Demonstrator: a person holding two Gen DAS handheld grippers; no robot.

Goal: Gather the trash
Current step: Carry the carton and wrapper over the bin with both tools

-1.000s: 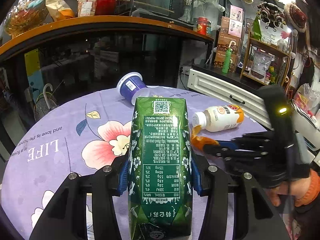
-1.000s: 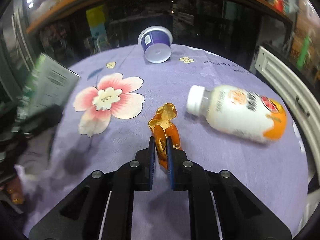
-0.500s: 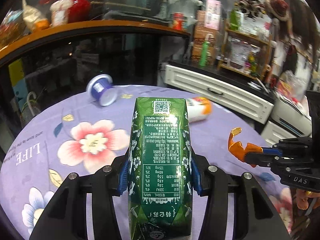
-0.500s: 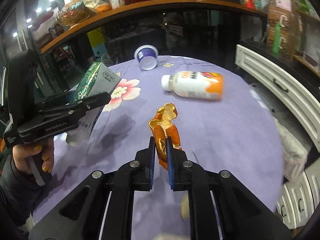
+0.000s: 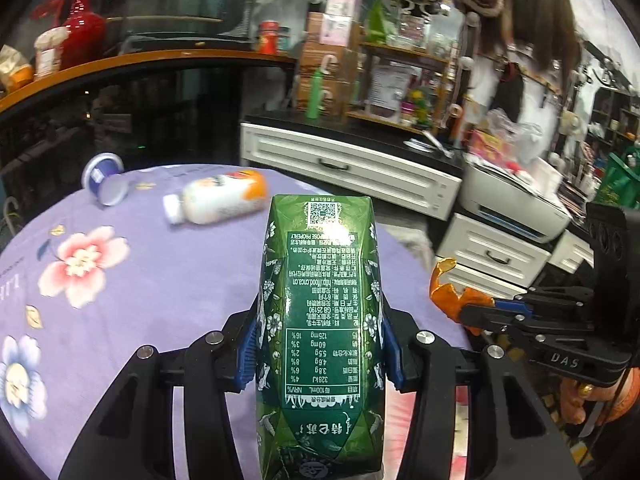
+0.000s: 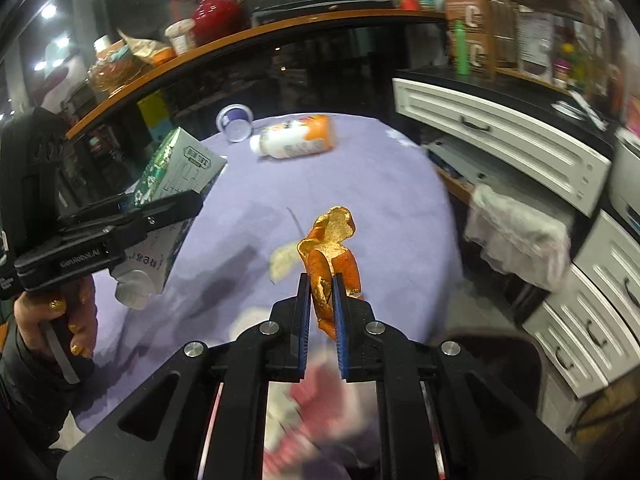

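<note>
Midway: left gripper (image 5: 320, 344) clamps a green carton (image 5: 320, 312), right gripper (image 6: 322, 312) pinches orange peel (image 6: 332, 248); bottle (image 5: 220, 200) and cup (image 5: 105, 178) remain on the tabletop (image 5: 160, 280).

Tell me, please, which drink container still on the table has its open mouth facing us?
The purple cup; the white bottle beside it lies capped.

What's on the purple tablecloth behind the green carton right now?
Behind the green carton, held in the left gripper, a white-and-orange bottle and a blue cup lie tipped on the purple tablecloth. The cloth directly behind the carton is hidden.
</note>
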